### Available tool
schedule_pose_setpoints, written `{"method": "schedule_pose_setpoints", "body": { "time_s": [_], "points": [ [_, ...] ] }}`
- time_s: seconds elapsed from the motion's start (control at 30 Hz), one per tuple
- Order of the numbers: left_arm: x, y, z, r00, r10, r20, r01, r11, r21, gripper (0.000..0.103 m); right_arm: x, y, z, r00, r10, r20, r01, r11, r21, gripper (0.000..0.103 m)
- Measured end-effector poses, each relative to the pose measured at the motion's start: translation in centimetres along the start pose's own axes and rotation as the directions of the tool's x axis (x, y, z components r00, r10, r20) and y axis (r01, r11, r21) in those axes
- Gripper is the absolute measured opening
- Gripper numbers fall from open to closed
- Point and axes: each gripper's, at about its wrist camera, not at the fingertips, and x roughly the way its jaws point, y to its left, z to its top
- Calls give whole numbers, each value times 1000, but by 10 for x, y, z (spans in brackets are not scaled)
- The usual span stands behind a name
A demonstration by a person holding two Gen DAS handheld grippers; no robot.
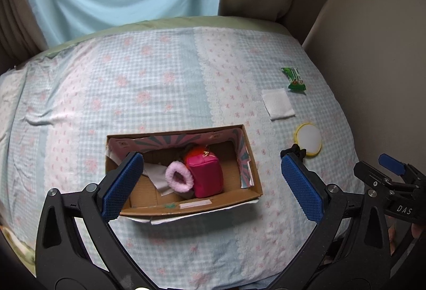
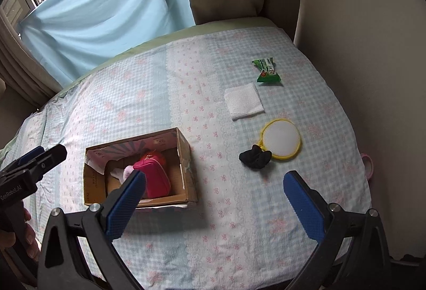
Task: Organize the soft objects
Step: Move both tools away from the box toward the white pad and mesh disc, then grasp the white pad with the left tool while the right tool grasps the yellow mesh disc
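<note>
Both the left gripper and right gripper gape wide and empty, the cardboard box at ten o'clock of the black scrunchie.

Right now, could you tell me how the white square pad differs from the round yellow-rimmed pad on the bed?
The white square pad has four corners and no border; the round yellow-rimmed pad is a disc edged in yellow. The square pad lies apart from other items, nearer the green packet; the round one touches the black scrunchie. Both lie flat on the bedspread, outside the box.
</note>
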Motion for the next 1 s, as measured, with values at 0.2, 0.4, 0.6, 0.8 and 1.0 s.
{"method": "schedule_pose_setpoints", "body": {
  "time_s": [0.2, 0.4, 0.6, 0.8, 1.0],
  "points": [
    [40, -74, 27, 1000, 9, -15, -9, 1000, -10, 103, 19, -71, 24, 1000, 4, -15, -4, 1000, -20, 103],
    [100, -131, 53, 998, -3, -70, 2, 1000, -9, 103, 58, -124, 44, 998, 23, -55, -25, 999, -33, 103],
    [167, -166, 72, 989, -15, -149, 18, 1000, 18, 103, 102, -155, 55, 995, 35, -91, -38, 999, -27, 103],
    [242, -187, 81, 972, -48, -230, 57, 998, 29, 103, 149, -175, 57, 990, 44, -132, -41, 999, 27, 103],
    [326, -205, 83, 949, -51, -312, 70, 996, 52, 103, 201, -181, 55, 983, 42, -179, -29, 997, 75, 103]
  ]
}}
